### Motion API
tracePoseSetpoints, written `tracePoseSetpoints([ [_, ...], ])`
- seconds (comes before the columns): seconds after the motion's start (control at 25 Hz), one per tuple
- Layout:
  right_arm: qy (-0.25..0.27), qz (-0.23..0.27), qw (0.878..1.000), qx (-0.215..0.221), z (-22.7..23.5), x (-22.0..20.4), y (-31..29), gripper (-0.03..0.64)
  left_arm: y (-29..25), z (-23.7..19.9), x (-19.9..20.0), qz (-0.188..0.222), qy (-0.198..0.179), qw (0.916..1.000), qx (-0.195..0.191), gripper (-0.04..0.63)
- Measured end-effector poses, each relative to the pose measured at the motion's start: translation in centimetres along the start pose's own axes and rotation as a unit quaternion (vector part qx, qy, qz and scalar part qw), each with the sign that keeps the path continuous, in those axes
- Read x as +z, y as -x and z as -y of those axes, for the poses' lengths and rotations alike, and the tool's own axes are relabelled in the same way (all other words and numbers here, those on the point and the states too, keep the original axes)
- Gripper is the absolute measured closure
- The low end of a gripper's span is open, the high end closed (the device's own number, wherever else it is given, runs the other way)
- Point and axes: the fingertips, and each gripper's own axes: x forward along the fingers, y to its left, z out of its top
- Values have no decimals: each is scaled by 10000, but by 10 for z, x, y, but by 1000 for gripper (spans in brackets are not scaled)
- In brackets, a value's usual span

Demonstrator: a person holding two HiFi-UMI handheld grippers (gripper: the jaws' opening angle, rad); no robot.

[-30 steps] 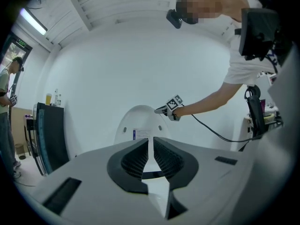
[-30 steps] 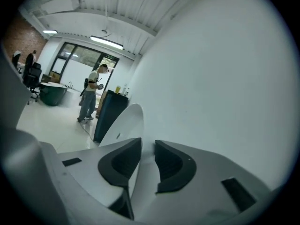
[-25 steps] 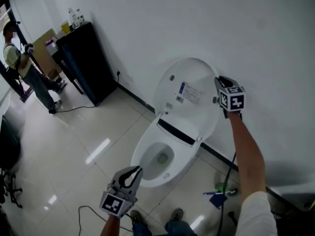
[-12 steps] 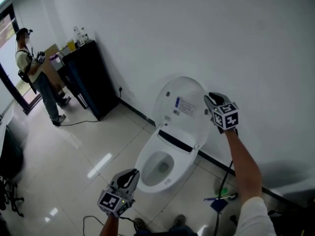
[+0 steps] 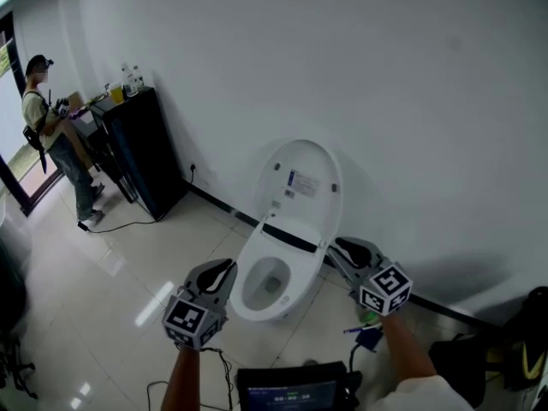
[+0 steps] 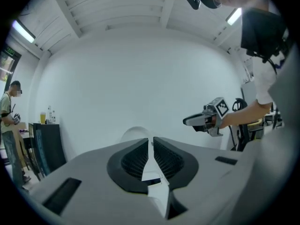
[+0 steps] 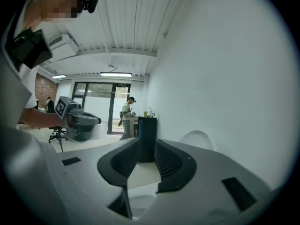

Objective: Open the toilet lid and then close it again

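Now white oval toilet lid (image 5: 300,182) stands up: I'd hook its rim with right claw (image 5: 336,247), jaws just eased apart, empty, then lower slowly; left claw (image 5: 223,270) pinched together.

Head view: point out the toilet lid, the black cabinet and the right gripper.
toilet lid (image 5: 300,205), head view, raised inner face.
black cabinet (image 5: 158,157), head view, side panel.
right gripper (image 5: 338,251), head view, between its fingertips.
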Motion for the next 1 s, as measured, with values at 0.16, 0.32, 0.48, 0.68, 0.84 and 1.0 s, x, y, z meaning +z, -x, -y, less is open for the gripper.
tracePoseSetpoints([
  [0.16,25,40,10000,-37,-64,-4,32,514,22,13,8,218,233,9990,-315,568],
  [0.32,85,-172,9998,-9,-103,-34,45,514,32,36,-9,178,379,9974,-584,568],
  [0.48,14,-276,9996,-12,-116,-51,57,514,37,61,-21,62,334,9958,-851,568],
  [0.68,-5,-235,9997,-35,-121,-53,66,514,41,78,-22,63,333,9950,-936,568],
  [0.84,40,-277,9996,-8,-125,-56,73,514,43,87,-23,62,345,9948,-957,568],
  [1.0,47,-260,9996,-15,-126,-54,76,514,42,87,-24,46,458,9949,-893,592],
])
